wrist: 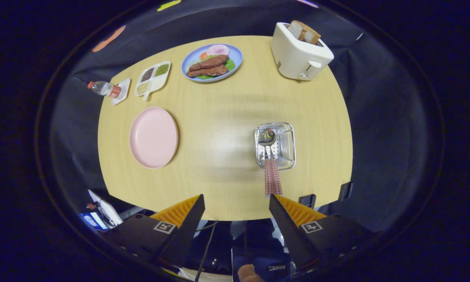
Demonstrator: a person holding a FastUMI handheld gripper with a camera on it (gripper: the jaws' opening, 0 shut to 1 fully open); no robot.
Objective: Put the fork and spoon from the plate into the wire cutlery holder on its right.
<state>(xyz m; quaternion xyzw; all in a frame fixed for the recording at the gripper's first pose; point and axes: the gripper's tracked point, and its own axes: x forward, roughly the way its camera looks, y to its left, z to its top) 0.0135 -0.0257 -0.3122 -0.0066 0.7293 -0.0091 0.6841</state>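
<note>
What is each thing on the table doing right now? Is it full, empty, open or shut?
Gripper: open, holding nothing, back from the table.
Pink plate: empty.
Wire cutlery holder: holds the fork and spoon.
Fork and spoon: heads inside the holder, checked handles sticking out over its rim.
Toaster: bread slices standing up in it.
Blue plate: full of food.
Divided dish: compartments filled.
Bottle: lying on its side.

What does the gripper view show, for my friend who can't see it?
The fork and spoon stand together in the wire cutlery holder, checked handles sticking out, and the pink plate to its left is bare. The gripper is open above the table's near edge, holding nothing.
</note>
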